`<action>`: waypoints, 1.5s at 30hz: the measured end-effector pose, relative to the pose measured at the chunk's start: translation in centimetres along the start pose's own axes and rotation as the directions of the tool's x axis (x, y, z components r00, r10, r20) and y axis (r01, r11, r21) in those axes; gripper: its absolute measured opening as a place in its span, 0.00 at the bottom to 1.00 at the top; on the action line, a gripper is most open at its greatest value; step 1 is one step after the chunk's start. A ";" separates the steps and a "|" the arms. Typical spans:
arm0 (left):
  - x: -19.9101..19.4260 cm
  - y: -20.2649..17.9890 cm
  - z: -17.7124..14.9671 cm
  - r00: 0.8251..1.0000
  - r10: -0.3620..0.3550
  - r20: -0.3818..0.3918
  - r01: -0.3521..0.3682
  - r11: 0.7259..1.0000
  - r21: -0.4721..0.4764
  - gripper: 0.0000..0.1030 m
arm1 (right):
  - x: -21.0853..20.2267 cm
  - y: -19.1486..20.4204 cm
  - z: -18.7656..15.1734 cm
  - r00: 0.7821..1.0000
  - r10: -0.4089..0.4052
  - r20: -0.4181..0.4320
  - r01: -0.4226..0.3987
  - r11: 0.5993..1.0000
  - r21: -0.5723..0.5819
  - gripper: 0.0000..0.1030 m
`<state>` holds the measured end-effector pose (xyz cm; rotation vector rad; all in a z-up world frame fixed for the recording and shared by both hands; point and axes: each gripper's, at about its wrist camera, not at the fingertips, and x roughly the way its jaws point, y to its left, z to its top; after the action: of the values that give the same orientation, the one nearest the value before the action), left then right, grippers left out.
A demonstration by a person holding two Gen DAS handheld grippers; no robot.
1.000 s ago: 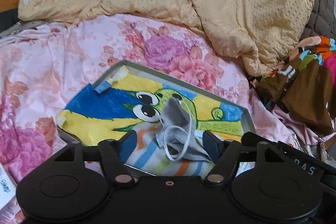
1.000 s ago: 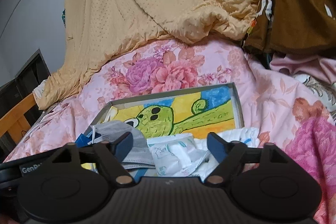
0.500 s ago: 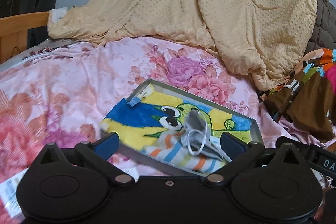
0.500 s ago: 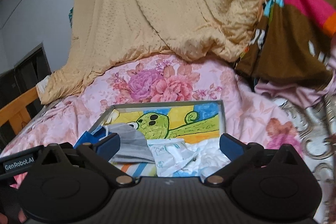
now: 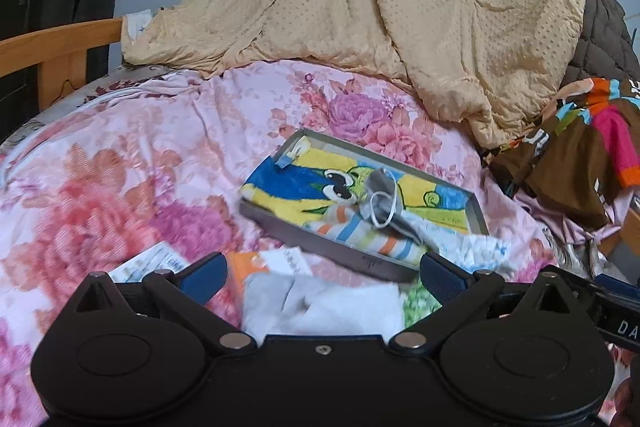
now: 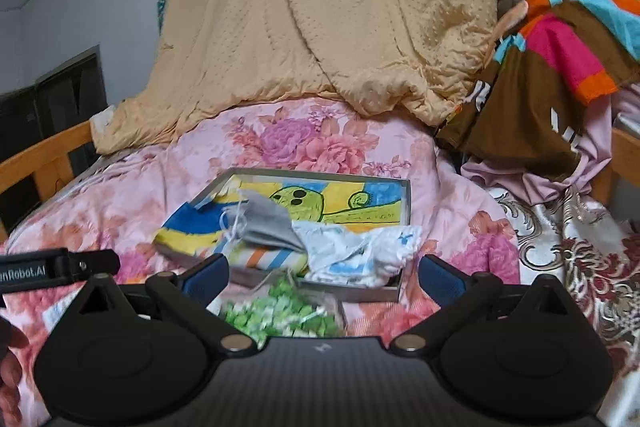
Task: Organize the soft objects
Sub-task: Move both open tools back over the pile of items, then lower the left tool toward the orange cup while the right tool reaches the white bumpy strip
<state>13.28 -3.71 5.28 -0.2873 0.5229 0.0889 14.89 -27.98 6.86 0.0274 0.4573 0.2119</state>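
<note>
Beige quilt point(image 5: 400, 7) behind tray point(image 5: 320, 243), brown clothes point(image 6: 532, 107) rt, green pkt point(image 6: 280, 315) near.

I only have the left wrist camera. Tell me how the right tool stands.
Observer: The right tool is open, with nothing gripped between its fingers.
Operator: Report what lies just ahead of it.
Observer: A bundle of green and white pieces lies on the bedspread, against the near side of the tray.
Operator: Name anything at that camera's edges.
Observer: A hand shows at the lower left edge of the picture.
</note>
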 end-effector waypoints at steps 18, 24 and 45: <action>-4.4 3.7 -5.3 0.999 -0.033 0.014 0.032 0.995 0.092 0.99 | -6.1 2.1 -5.5 0.997 -0.050 0.053 0.054 0.995 -0.089 1.00; -4.0 5.2 -6.7 0.996 -0.090 -0.028 0.093 0.987 0.128 0.99 | -4.9 3.0 -6.3 1.000 -0.025 0.004 0.025 0.992 -0.124 1.00; -4.0 5.9 -9.7 0.916 -0.316 -0.246 0.388 0.853 0.348 0.99 | -2.1 4.2 -7.6 0.961 0.214 -0.175 -0.229 0.971 -0.070 0.99</action>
<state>4.23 -0.95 -2.14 0.0065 0.6465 -0.4043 8.92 -24.46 1.26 -0.0273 0.6111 0.4582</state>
